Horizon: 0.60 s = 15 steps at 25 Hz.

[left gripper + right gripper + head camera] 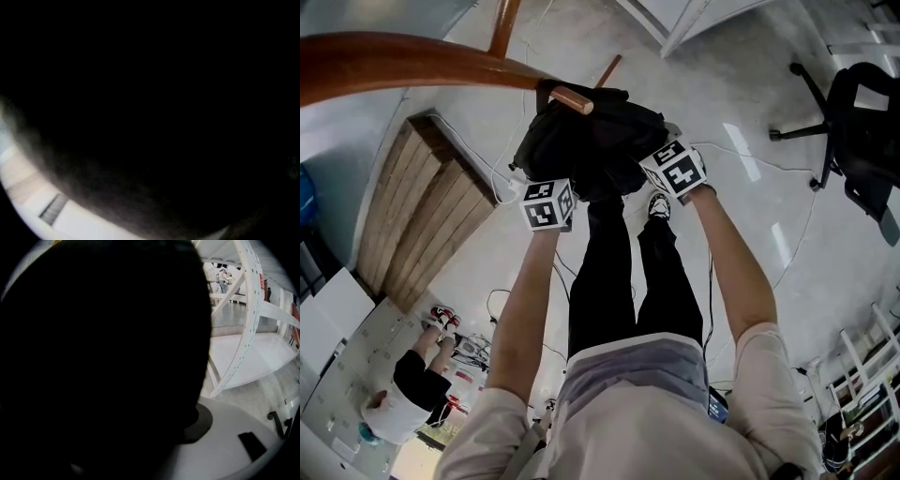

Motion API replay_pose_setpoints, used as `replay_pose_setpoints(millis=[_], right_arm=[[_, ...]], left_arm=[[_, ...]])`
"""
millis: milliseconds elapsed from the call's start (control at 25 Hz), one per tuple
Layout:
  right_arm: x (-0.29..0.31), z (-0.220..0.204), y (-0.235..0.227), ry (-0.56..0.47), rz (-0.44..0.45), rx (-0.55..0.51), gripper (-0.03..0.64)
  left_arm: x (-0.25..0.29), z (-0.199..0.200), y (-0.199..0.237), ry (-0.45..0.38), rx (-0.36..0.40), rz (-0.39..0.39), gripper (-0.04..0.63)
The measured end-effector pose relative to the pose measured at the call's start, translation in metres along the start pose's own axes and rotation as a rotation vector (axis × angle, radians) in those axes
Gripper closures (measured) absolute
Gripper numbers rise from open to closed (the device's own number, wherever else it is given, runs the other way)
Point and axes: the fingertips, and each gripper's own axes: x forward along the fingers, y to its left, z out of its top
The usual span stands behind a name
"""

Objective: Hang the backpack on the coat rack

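Observation:
A black backpack (591,141) hangs bunched at the peg end (572,98) of a curved brown wooden coat rack arm (441,61) in the head view. My left gripper (549,199) presses against the pack's lower left side. On its right side sits my right gripper (673,169). Only the marker cubes show, because the jaws of both are buried in the fabric. Dark backpack cloth (164,93) fills nearly the whole left gripper view. The same black cloth (93,357) covers most of the right gripper view, so no fingers can be seen.
A black office chair (853,122) stands at the right and a wooden slatted panel (431,216) lies at the left. A person (412,394) crouches at lower left, with cables on the floor. A white shelf frame (248,333) and a round white base (225,446) are close by.

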Motion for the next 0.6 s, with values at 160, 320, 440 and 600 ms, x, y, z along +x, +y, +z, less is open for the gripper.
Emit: replay_pose_setpoints(millis=[160, 320, 440, 600], right_arm=[[0.004, 0.005, -0.002, -0.011, -0.002, 0.002, 0.360], [0.009, 0.007, -0.005, -0.022, -0.007, 0.002, 0.354], [0.012, 0.009, -0.006, -0.028, -0.014, 0.007, 0.344], [0.013, 0.010, -0.011, -0.032, -0.030, 0.013, 0.331]], left_arm=[[0.004, 0.004, 0.005, -0.009, 0.016, 0.004, 0.416], [0.006, 0.005, 0.009, -0.017, 0.030, 0.012, 0.411], [0.009, 0.006, 0.013, -0.024, 0.029, 0.020, 0.397], [0.012, 0.007, 0.014, -0.037, 0.032, 0.019, 0.385]])
